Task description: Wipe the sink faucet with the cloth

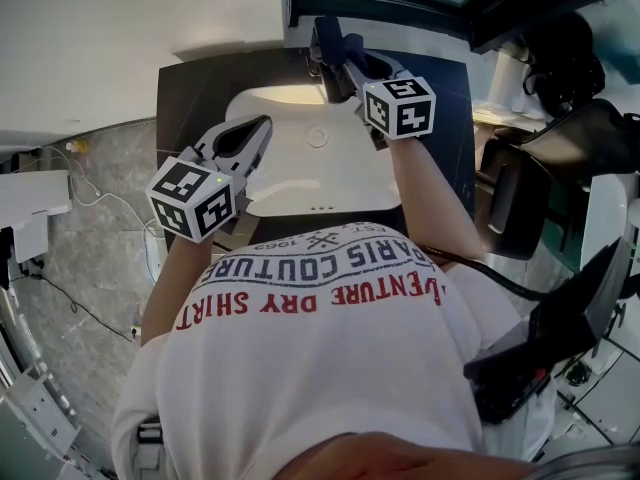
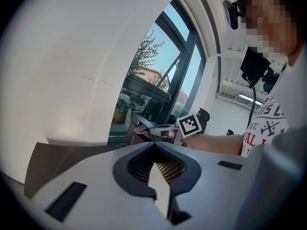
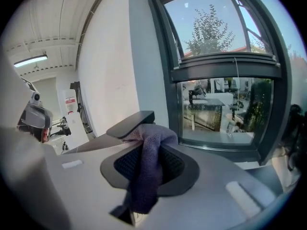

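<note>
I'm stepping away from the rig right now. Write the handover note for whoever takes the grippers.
Left gripper: jaws together, nothing between them, held over the left side of the white sink.
Right gripper: shut on the purple cloth, up at the back of the sink.
The cloth is bunched against the black faucet.
Done: cloth gripped and brought to the faucet. How much is already wiped cannot be told.
Left: rub the cloth over the faucet, probably top and sides.
</note>
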The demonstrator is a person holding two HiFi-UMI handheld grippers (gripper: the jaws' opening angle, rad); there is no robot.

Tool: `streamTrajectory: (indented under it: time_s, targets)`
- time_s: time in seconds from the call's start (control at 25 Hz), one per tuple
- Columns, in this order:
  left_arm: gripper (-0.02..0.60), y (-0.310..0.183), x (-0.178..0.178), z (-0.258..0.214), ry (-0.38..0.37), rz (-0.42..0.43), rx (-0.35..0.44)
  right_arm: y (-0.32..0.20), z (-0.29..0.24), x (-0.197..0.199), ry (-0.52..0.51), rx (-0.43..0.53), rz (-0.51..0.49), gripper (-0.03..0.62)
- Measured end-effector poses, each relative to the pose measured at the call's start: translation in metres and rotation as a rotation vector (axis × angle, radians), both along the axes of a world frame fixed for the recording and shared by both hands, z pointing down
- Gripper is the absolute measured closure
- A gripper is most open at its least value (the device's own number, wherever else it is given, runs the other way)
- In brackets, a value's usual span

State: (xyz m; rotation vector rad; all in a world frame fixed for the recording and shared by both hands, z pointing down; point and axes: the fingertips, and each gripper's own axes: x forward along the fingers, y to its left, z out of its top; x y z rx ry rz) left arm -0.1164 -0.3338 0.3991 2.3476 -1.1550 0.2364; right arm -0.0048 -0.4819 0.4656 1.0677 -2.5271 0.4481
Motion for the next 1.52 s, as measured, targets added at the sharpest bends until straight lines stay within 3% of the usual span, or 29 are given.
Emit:
streamTrajectory:
  time_s: [0.32, 0.52, 0.88, 1.52]
  targets:
    - [0.58, -0.001, 0.006, -0.002, 0.004, 0.013, 0.002, 0.005, -0.011, 0.003, 0.054, 0.07, -0.054, 0.52]
    - [0.58, 0.0, 0.01, -0.002, 0.005, 0.02, 0.005, 0.016, -0.022, 0.025, 0.013, 0.062, -0.009, 0.52]
    - [0.58, -0.002, 0.02, -0.003, -0.005, 0.047, -0.001, -0.009, -0.076, 0.049, -0.104, 0.146, 0.116, 0.52]
    - [0.58, -0.021, 0.031, 0.01, -0.028, 0.094, -0.027, -0.043, -0.033, 0.013, -0.192, 0.022, 0.075, 0.52]
